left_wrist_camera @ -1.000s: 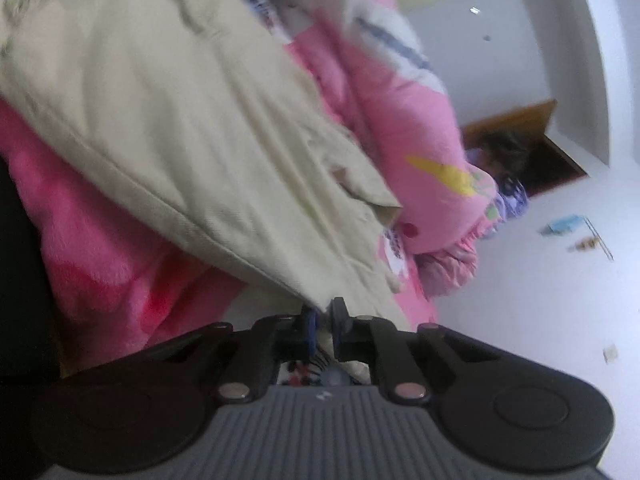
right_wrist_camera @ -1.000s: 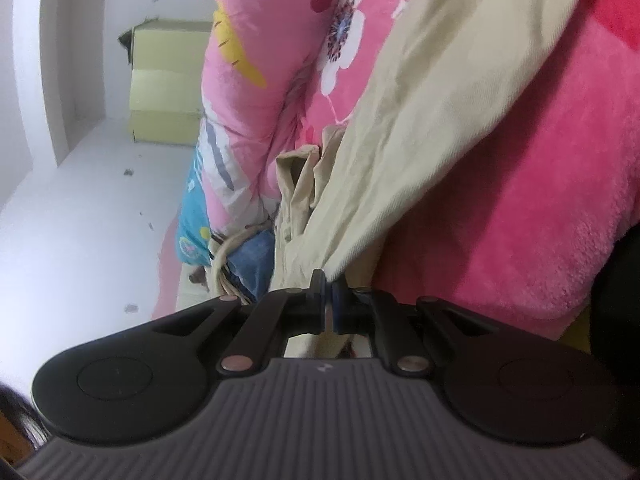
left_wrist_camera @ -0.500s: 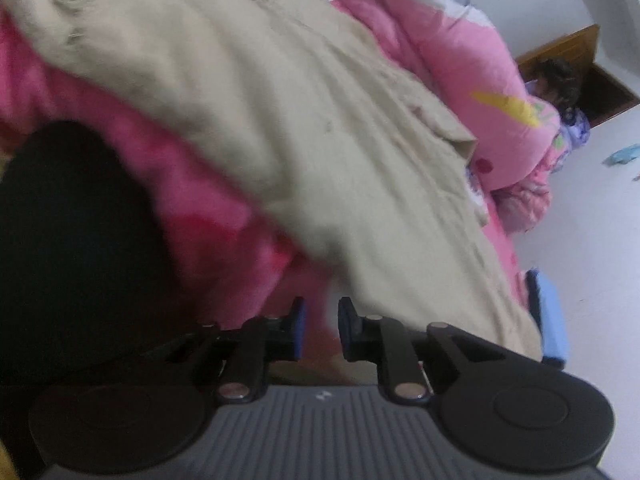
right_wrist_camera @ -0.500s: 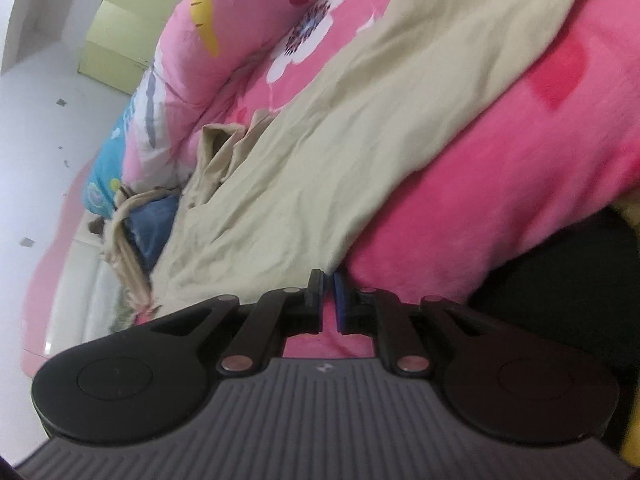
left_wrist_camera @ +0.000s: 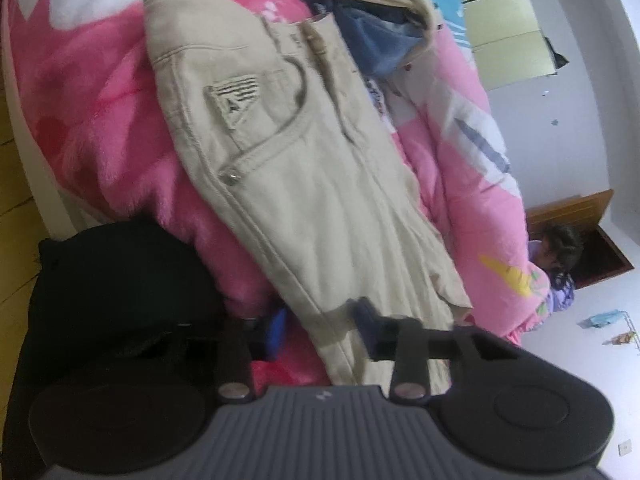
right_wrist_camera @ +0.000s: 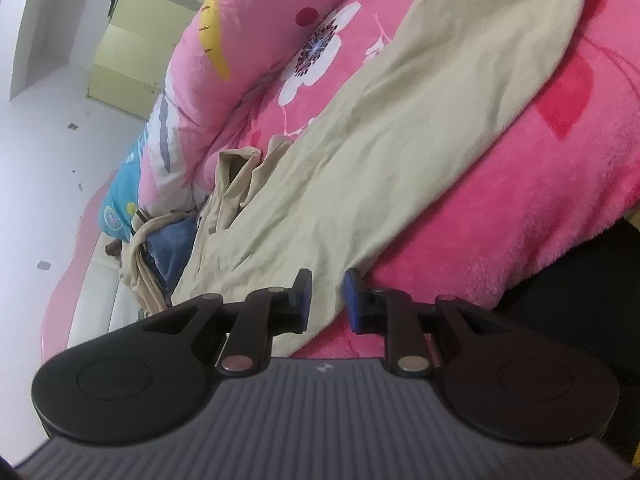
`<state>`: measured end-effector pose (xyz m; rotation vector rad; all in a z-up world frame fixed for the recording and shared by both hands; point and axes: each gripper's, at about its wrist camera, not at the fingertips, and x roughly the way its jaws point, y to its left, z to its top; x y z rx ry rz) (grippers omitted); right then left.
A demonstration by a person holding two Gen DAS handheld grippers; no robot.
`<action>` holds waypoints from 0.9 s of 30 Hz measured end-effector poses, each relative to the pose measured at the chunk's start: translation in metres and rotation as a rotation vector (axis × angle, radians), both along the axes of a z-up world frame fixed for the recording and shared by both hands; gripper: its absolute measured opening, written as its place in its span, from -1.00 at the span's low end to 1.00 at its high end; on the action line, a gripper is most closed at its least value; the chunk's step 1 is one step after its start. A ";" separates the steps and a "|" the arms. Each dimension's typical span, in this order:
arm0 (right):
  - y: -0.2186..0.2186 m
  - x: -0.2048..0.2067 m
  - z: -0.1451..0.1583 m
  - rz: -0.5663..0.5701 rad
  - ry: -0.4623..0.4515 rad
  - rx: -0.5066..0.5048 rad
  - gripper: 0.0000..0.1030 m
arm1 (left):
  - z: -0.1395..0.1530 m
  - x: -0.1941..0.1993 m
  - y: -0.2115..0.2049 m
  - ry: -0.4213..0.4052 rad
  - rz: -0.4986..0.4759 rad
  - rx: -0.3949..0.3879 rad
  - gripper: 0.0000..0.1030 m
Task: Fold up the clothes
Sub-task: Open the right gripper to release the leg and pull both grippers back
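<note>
Beige trousers [left_wrist_camera: 320,184] of sturdy cotton twill lie flat and lengthwise on a fluffy pink fleece blanket [left_wrist_camera: 92,112] spread over the bed; stitched seams, a curved front pocket with a metal rivet and a small embroidered patch [left_wrist_camera: 236,100] show near the waistband. In the right wrist view the trouser legs [right_wrist_camera: 400,152] run wrinkled across the blanket's white flower print [right_wrist_camera: 316,56]. Beyond them sits a heap of blue denim and beige cloth [left_wrist_camera: 380,36] against a puffy pink quilt [left_wrist_camera: 472,152].

The left hand-held gripper [left_wrist_camera: 320,326] hangs low over the trousers, its blue-padded fingers spread wide on either side of the cloth and gripping nothing. The right hand-held gripper [right_wrist_camera: 326,298] is parted about halfway, its pads [right_wrist_camera: 352,300] straddling the trousers' near edge without clamping it.
</note>
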<state>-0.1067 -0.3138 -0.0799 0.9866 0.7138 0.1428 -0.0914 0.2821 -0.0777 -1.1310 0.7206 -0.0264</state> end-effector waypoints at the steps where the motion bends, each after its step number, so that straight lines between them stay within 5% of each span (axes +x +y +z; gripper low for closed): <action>1: 0.000 -0.001 0.000 -0.004 0.003 0.003 -0.65 | 0.001 -0.001 0.001 0.010 -0.005 0.013 -0.72; 4: 0.001 -0.002 0.001 -0.011 0.007 0.000 -0.65 | 0.009 -0.015 0.004 -0.016 -0.001 0.028 -0.78; 9: -0.001 -0.001 -0.003 -0.019 0.022 -0.021 -0.65 | 0.008 -0.012 -0.002 0.058 -0.030 0.096 -0.78; 11: -0.002 -0.003 -0.001 -0.024 0.026 -0.047 -0.65 | 0.004 -0.012 -0.001 0.069 -0.048 0.103 -0.70; 13: -0.004 -0.012 0.010 -0.039 0.005 -0.107 -0.65 | 0.010 -0.016 0.000 0.069 -0.047 0.138 -0.35; 19: 0.012 -0.025 0.049 0.010 -0.170 -0.346 -0.63 | 0.061 -0.041 -0.005 0.025 -0.039 0.403 -0.24; 24: 0.060 0.014 0.046 0.175 -0.251 -0.476 -0.59 | 0.095 -0.001 -0.085 -0.178 -0.257 0.523 -0.01; 27: 0.071 0.023 0.027 0.227 -0.191 -0.583 -0.59 | 0.087 0.034 -0.155 -0.229 -0.473 0.483 -0.01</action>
